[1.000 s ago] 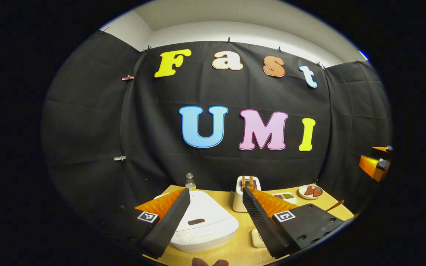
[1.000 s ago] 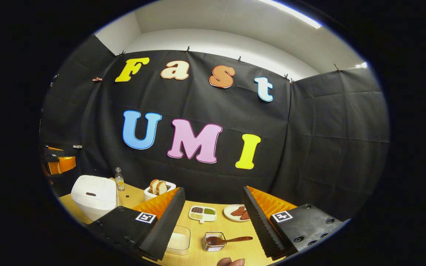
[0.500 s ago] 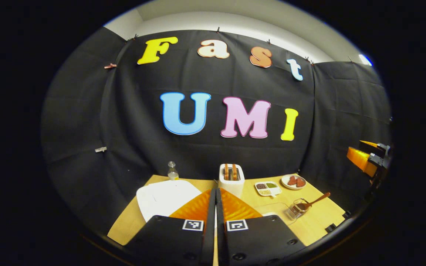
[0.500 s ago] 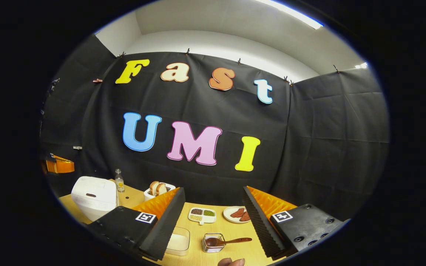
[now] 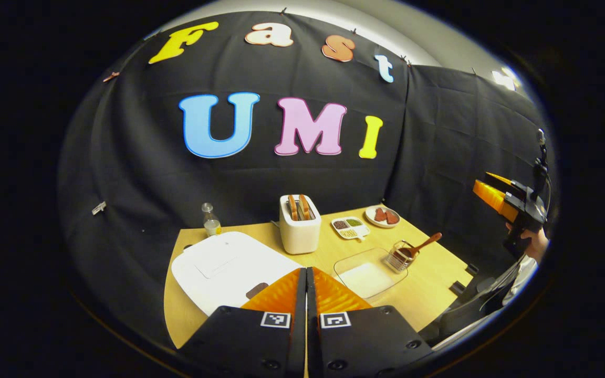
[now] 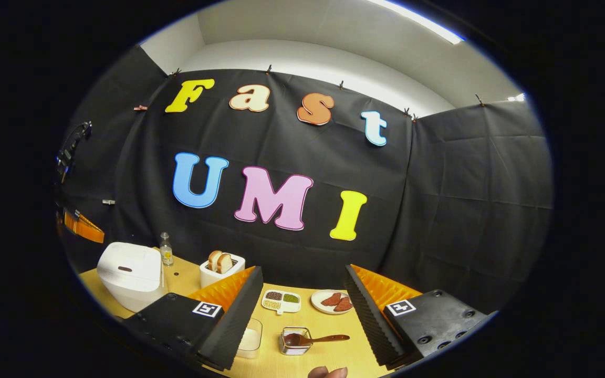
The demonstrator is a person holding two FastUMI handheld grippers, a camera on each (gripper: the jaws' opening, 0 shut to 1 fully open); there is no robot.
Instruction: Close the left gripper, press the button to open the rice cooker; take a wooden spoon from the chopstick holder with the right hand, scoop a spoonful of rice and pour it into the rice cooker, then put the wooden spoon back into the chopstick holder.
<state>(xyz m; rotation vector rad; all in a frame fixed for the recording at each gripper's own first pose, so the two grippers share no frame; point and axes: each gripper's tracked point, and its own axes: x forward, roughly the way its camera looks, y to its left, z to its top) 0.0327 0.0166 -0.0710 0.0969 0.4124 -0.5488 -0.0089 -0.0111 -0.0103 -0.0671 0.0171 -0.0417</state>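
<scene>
Wooden table [image 5: 428,294] against black cloth: left gripper [image 5: 305,278], fingers pressed together, hangs above the white rice cooker [image 5: 223,268]; right gripper [image 6: 302,294], spread, faces the wooden spoon [image 6: 315,339] in its chopstick holder [image 6: 292,341]. No label legible.

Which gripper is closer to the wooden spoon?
Right. The right gripper hangs open just short of the spoon; the left gripper is shut above the rice cooker, well aside.
</scene>
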